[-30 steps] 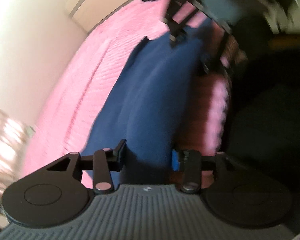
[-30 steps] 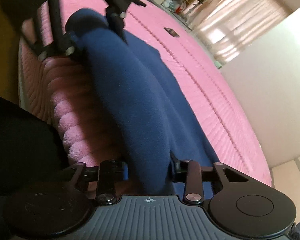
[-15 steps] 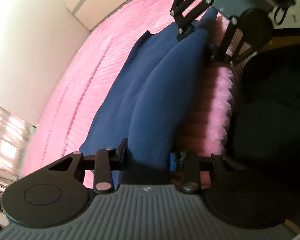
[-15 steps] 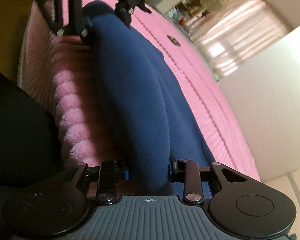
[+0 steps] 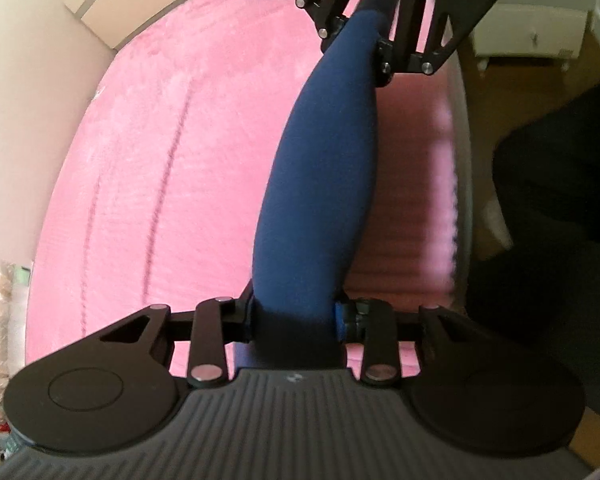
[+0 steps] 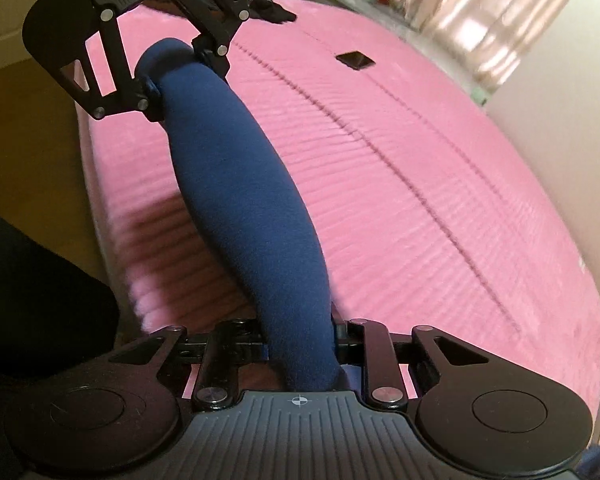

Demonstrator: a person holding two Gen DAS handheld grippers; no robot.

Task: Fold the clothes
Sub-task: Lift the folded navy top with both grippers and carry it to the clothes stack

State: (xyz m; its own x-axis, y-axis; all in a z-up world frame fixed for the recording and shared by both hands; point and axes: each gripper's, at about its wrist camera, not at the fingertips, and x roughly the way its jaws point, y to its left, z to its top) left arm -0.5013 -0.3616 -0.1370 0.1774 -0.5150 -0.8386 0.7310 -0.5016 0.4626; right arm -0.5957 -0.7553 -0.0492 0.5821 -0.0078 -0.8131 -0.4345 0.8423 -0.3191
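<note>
1. Surroundings first: a big pink bedspread (image 6: 440,168) fills most of both frames. In the right wrist view there's a small dark square object (image 6: 355,60) lying on it in the upper middle, well apart from everything else, and a heap of dark clothes (image 6: 268,8) at the top centre, partly hidden behind the other gripper.
2. The navy garment (image 5: 320,184) is bunched into a thick band running up the middle of the frame, stretched between the two grippers above the near edge of the bed. It blocks the strip of bedspread right under it.
3. Left gripper (image 5: 296,318): fingers clamped onto one end of the fabric, which bulges out above them. Right gripper (image 6: 300,346): same deal at the other end, cloth pinched tight.
4. Textures: the garment looks like soft fuzzy fleece; the bedspread is plush with fine ribs and a couple of long stitched seams.
5. View differences: only the left wrist view catches the white cabinet (image 5: 532,36) at upper right and wooden floor. Only the right wrist view shows the sunlit curtains (image 6: 484,20) at upper right, blurry.
</note>
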